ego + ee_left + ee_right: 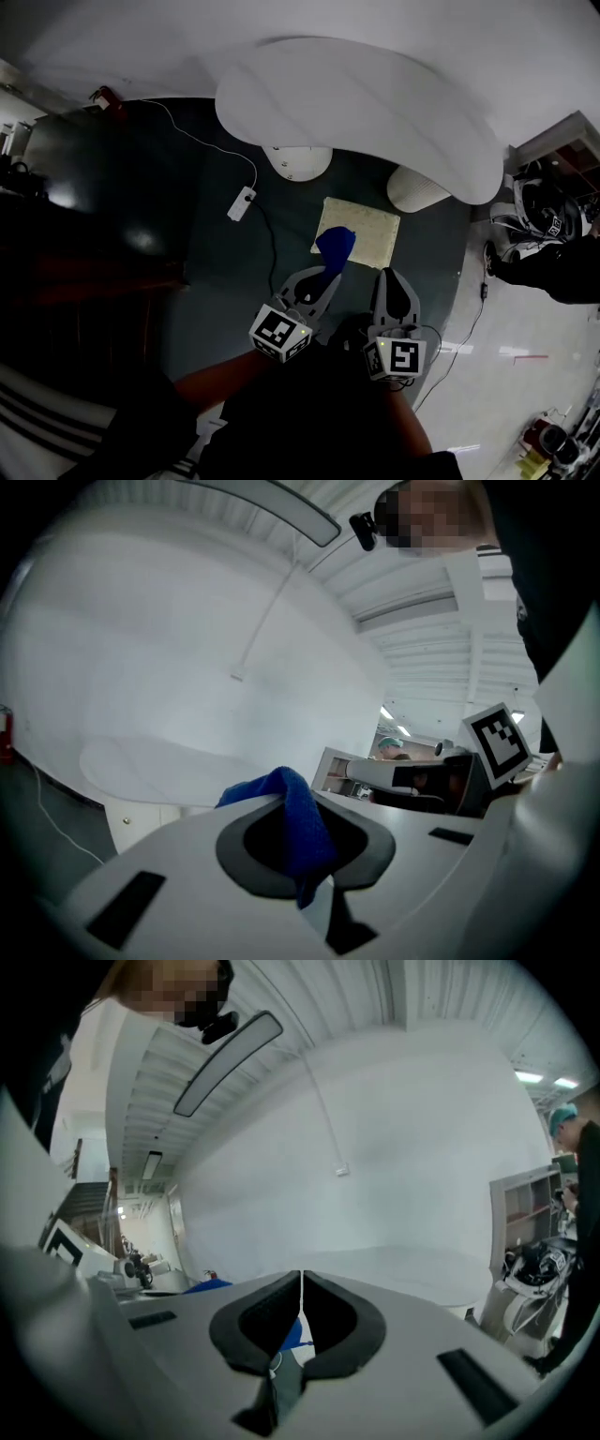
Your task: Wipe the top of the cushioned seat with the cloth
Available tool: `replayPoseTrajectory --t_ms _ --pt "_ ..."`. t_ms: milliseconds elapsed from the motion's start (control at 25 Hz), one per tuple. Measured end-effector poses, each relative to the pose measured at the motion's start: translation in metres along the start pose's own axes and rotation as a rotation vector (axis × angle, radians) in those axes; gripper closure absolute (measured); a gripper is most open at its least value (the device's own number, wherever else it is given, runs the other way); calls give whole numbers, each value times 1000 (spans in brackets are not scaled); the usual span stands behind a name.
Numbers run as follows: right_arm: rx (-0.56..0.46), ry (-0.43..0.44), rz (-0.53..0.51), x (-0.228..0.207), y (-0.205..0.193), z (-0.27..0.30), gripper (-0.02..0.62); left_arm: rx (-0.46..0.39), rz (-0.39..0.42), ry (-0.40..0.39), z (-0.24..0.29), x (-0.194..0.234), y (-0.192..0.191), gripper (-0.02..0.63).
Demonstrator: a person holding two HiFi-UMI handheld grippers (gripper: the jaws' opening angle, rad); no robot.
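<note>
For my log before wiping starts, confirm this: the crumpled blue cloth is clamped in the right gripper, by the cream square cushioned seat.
Wrong gripper. The crumpled blue cloth is clamped in the left gripper, as the left gripper view shows. The right gripper is shut with nothing in its jaws. The rest stands: in the head view the cloth shows by the cream square cushioned seat.

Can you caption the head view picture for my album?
The left tool grips a blue cloth by the cream cushioned seat; the right tool is shut beside it.
</note>
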State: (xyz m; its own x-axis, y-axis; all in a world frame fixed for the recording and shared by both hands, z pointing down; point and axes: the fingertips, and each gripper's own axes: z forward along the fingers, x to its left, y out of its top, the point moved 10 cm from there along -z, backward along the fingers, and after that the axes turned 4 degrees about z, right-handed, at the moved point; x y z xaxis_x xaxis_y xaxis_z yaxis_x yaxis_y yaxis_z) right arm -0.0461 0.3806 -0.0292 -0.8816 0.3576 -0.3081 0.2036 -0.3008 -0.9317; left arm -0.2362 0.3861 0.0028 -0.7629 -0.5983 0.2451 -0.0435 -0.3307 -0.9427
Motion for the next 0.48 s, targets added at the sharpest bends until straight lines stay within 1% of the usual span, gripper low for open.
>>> replayPoseTrajectory --t_ms 120,240,360,480 --pt "13 105 -36 19 9 -25 557 -26 15 68 -15 -34 4 571" --pt "48 171 -74 17 11 -61 557 -56 26 129 -25 -77 0 571" --pt "26 195 -93 3 22 -102 558 -101 20 198 -32 -123 -6 571" --pt "16 178 -127 -17 31 -134 558 -129 1 243 -34 -164 -12 571"
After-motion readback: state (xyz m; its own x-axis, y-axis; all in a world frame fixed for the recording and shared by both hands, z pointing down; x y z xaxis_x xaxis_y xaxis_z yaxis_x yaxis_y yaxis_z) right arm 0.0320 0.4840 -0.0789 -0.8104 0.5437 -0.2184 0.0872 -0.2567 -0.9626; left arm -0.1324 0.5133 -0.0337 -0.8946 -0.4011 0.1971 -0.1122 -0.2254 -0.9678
